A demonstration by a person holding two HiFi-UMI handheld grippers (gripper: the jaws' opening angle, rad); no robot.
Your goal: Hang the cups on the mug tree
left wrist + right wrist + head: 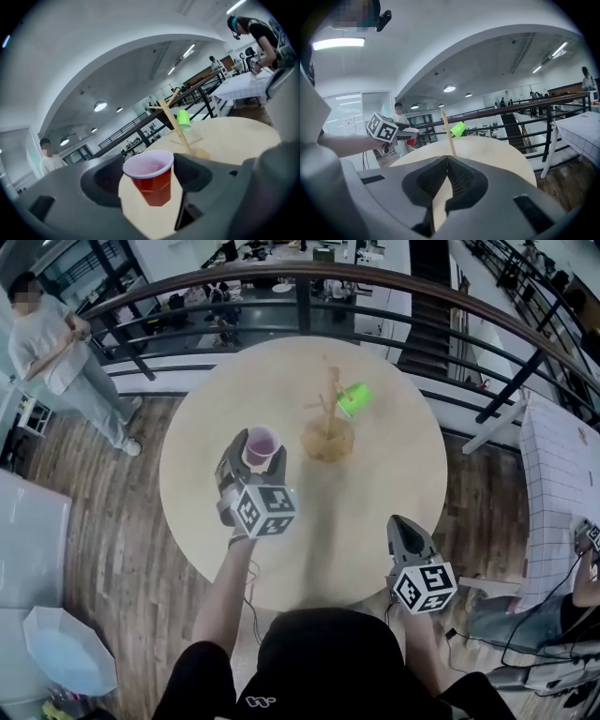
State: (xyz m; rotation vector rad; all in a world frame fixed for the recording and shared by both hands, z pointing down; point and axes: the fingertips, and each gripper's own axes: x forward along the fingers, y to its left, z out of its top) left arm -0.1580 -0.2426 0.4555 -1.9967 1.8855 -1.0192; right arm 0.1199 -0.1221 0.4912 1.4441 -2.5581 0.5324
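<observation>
Red plastic cup (262, 445), pale pink inside, white at the rim. Stands upright, mouth up, pinched just under the rim between the jaws of the left gripper (255, 460). Hangs in the air over the near-left part of the round table (394, 484), clear of the top, near the mug tree (328, 423) but not touching it.

Mug tree of light wood: slim upright pole, thin slanted pegs, round base. Stands about mid-table.

Bright green cup (353, 398), tipped mouth-down on an upper peg. Hangs on the tree's right side, seen from the head view.
</observation>
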